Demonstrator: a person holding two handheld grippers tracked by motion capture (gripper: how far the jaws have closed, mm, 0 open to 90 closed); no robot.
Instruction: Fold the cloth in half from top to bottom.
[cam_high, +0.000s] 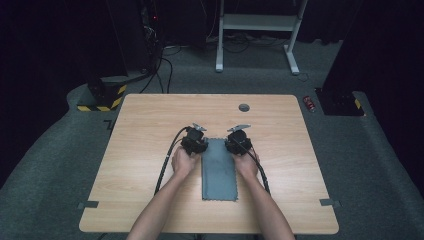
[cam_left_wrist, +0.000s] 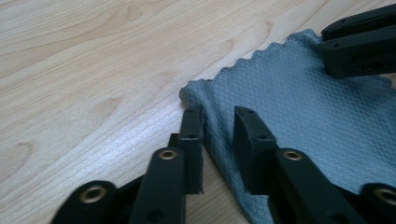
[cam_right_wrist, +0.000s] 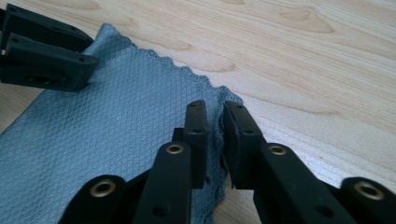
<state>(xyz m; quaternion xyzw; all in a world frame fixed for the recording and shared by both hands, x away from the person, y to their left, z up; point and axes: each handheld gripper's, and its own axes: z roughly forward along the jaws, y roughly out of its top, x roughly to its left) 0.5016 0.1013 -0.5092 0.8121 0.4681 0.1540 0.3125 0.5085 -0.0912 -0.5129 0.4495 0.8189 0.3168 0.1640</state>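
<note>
High view: both grippers sit at the grey cloth's far corners. Left gripper narrowed around a fold; right gripper pinching its corner. Lift evenly.

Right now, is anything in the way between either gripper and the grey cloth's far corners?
Nothing visible. The left gripper straddles a bunched fold at one far corner of the grey cloth, and the right gripper pinches a fold at the other. The wooden table around them is bare.
</note>
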